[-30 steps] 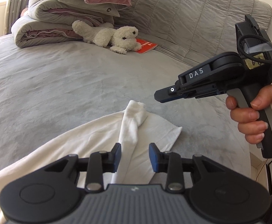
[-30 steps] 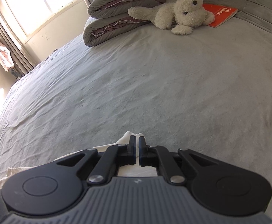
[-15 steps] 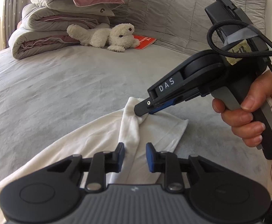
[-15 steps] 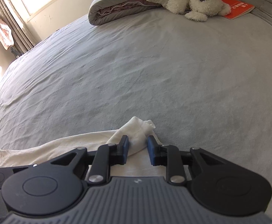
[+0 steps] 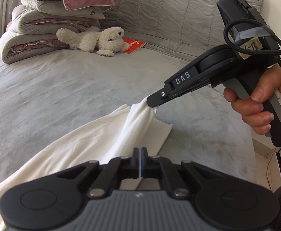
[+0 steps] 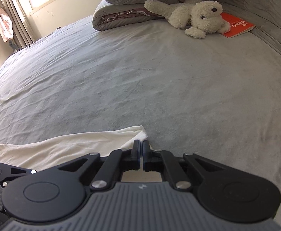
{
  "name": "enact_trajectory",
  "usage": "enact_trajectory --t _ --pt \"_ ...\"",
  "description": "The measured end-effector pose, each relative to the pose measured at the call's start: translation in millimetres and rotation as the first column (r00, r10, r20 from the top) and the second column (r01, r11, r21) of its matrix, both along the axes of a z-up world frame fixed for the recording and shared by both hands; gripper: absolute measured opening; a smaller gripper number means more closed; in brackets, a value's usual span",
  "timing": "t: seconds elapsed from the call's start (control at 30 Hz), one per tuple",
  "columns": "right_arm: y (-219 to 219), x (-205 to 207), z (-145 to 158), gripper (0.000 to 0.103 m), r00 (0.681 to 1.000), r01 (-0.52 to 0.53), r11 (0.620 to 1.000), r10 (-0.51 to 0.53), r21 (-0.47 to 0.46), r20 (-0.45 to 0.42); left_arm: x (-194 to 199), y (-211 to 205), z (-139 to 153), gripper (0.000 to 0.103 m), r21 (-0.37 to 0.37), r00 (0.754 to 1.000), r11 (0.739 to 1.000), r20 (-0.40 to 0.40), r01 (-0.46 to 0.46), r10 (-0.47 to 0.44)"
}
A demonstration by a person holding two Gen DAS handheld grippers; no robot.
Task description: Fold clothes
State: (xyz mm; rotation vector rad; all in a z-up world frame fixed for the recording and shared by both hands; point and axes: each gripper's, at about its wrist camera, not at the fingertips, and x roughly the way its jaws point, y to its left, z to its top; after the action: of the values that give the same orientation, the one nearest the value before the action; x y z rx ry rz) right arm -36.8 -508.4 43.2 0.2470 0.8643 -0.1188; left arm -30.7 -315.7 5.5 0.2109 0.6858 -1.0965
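**Presently: both claws clamped on the white garment**

The white garment (image 5: 78,146) lies on the grey bed (image 5: 63,88), a plain soft knit without print. It spreads flat and lightly rumpled out to the left of the left claw (image 5: 141,155), while a narrow band of it rises taut ahead of that claw as a twisted, creased ridge. To the right of the ridge, a flat flap ends in a squared edge on the sheet.

Left claw: jaws have just been closing and now stand together, with a sliver of white fabric pinched between the blue pads.

Right claw (image 5: 152,100): held in a hand (image 5: 263,104), up and to the right of the left claw. Its tip bites the far end of the ridge and holds that bunched end clear of the bed. In its own view the right claw (image 6: 141,146) shows jaws nearly together, with a folded corner of the garment (image 6: 67,148) at the tips and the rest trailing to its left.

Well beyond both claws: a plush toy (image 5: 101,42), an orange booklet (image 5: 135,45), stacked bedding (image 5: 40,28).
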Motion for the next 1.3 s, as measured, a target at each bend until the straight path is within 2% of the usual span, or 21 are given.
enact_trajectory --t 0.13,0.23,0.3,0.33,0.37,0.43,0.57,0.7,0.8,0.97,1.13,1.3 --pt "5 -5 -6 0.002 0.997 -0.01 0.997 0.004 -0.08 -0.076 -8 -2 0 0.001 0.013 0.999 0.999 -0.021 0.047 -0.047" --pt "7 -2 -21 0.003 0.988 -0.023 0.992 0.004 -0.123 -0.153 -14 1 -1 0.004 0.023 0.998 0.998 -0.021 0.055 -0.055" --pt "5 0 -27 0.003 0.984 -0.014 0.989 -0.014 -0.15 -0.18 -15 10 1 0.009 0.02 0.999 0.999 -0.021 0.035 -0.035" --pt "4 -1 -28 0.01 0.982 -0.005 0.986 -0.027 -0.166 -0.185 -15 14 2 0.014 0.018 0.999 1.0 -0.021 0.024 -0.023" --pt "3 -2 -26 0.012 0.984 0.007 0.985 -0.037 -0.17 -0.176 -16 19 4 0.018 0.016 1.0 1.0 -0.022 0.013 -0.012" --pt "0 -6 -18 0.013 0.99 0.022 0.989 -0.042 -0.147 -0.135 -15 36 7 0.032 0.011 1.0 1.0 -0.018 -0.02 0.02" --pt "7 -10 -6 0.016 0.998 -0.003 0.997 -0.002 -0.074 -0.057 -15 72 14 0.035 0.032 0.997 0.996 0.003 -0.078 0.078" --pt "33 -10 0 0.023 0.996 -0.095 0.993 0.094 -0.065 -0.004 -18 112 19 0.036 0.071 0.99 0.988 0.028 -0.137 0.135" --pt "59 -10 1 0.023 0.981 -0.19 0.979 0.193 -0.077 0.025 -21 142 21 0.036 0.089 0.983 0.979 0.04 -0.183 0.18" --pt "106 -15 0 0.023 0.92 -0.382 0.915 0.389 -0.127 0.04 -27 190 18 0.036 0.103 0.967 0.962 0.05 -0.254 0.25" --pt "151 -22 -6 0.023 0.814 -0.567 0.799 0.581 -0.2 0.013 -29 217 5 0.036 0.107 0.955 0.949 0.054 -0.295 0.291" --pt "188 -28 -16 0.023 0.707 -0.688 0.681 0.707 -0.25 -0.018 -27 216 -10 0.035 0.107 0.957 0.952 0.076 -0.287 0.28"
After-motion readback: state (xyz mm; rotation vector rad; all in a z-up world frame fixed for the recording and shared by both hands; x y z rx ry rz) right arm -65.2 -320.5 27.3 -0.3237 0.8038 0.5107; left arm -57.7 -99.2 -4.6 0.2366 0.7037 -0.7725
